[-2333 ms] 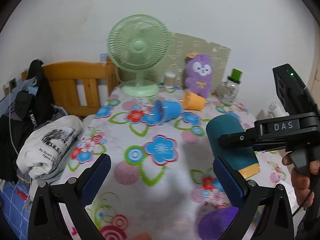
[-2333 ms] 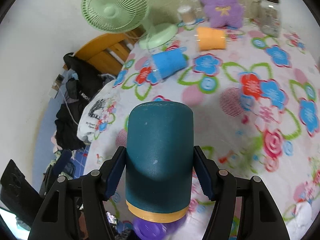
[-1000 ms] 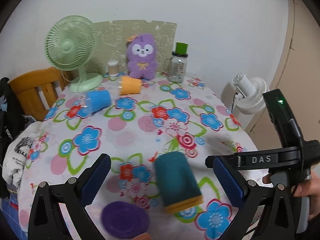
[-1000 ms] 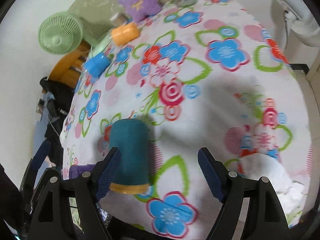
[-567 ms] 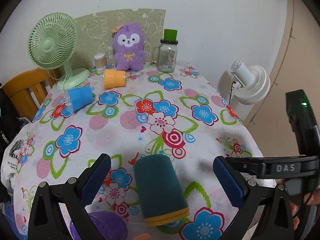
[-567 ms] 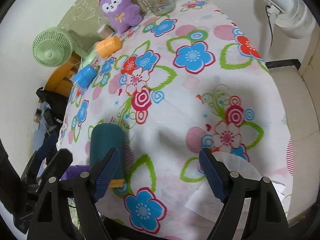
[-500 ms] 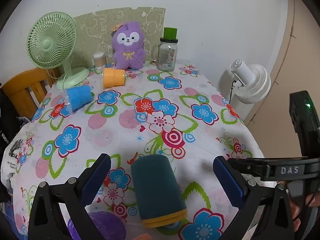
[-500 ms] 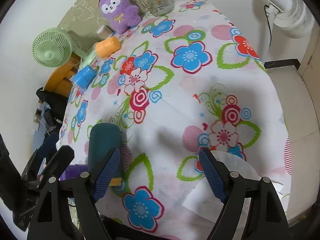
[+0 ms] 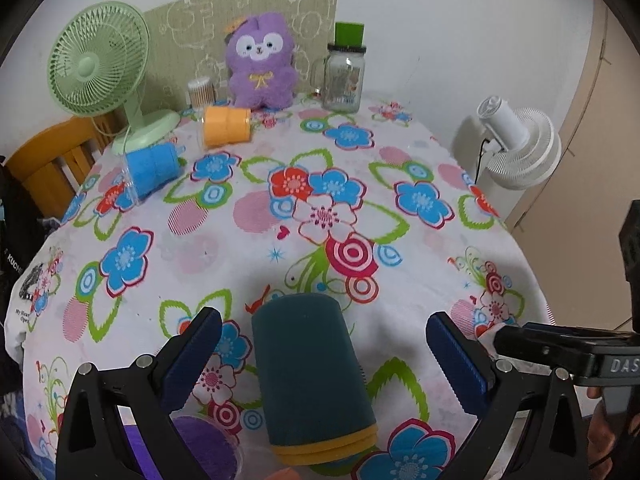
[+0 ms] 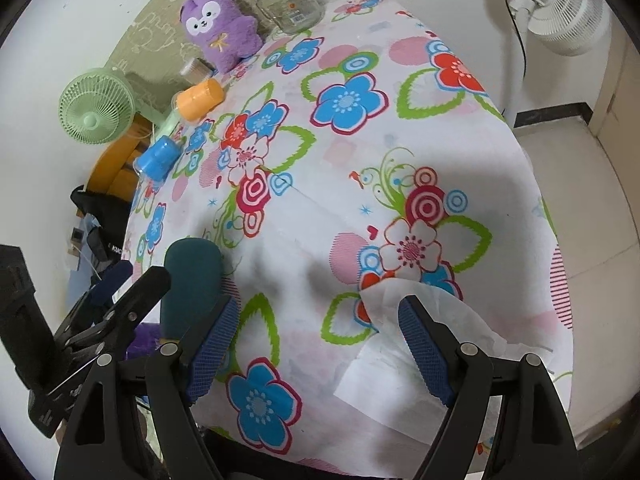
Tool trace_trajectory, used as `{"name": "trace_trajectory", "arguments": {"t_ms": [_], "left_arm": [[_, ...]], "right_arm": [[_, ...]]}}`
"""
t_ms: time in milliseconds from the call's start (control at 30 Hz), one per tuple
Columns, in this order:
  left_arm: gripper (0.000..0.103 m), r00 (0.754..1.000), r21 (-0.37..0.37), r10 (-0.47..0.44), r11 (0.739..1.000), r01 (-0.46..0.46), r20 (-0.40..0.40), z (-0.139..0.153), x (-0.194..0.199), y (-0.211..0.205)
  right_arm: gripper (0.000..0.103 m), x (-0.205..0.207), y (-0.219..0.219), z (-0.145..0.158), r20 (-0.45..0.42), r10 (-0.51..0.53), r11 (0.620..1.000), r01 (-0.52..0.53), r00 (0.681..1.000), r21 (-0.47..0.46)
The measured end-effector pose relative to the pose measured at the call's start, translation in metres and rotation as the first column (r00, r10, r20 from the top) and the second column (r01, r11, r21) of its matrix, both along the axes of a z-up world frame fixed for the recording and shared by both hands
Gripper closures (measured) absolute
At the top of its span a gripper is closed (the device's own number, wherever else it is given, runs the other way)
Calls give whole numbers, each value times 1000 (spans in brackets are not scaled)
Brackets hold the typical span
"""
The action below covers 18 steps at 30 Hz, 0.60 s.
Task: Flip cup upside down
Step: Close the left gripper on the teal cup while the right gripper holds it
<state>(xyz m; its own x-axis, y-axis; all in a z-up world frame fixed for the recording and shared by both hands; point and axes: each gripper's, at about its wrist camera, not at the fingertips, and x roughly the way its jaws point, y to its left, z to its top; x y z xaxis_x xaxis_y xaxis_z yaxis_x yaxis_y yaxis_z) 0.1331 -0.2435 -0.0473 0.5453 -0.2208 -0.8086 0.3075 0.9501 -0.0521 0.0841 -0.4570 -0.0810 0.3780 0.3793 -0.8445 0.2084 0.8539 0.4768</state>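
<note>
right claw body [image 9: 576, 354]: "DAS" | black garment [image 9: 14, 256]: "KUCH…" | white shirt [image 9: 28, 304]: "My Hea…"

Three cups [image 9: 312, 376], two fans [image 9: 100, 68].

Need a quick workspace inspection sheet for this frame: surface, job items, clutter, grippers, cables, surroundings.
Surface: floral tablecloth covering the table.
Job's things: teal cup standing upside down, yellow rim at the bottom.
Clutter: blue cup and orange cup lying on their sides; purple lid; plush toy; glass jar; tissue.
Grippers: left gripper open, astride the teal cup, not touching; right gripper open, empty.
Cables: black cord on the white fan.
Surroundings: green fan, white fan, wooden chair.
</note>
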Motion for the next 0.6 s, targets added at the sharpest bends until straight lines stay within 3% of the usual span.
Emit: {"name": "trace_trajectory", "arguments": {"t_ms": [433,600], "left_arm": [[0,985,-11,36,999,-38,-166,-36,21,2],[3,981,-71,-2,997,-12,-196,-37,25,2]], "right_arm": [[19,-5,-14,-12,-13,-27,999,28,1000,30],[19,-5,-16,-17,-18,-35,998,36,999,46]]}}
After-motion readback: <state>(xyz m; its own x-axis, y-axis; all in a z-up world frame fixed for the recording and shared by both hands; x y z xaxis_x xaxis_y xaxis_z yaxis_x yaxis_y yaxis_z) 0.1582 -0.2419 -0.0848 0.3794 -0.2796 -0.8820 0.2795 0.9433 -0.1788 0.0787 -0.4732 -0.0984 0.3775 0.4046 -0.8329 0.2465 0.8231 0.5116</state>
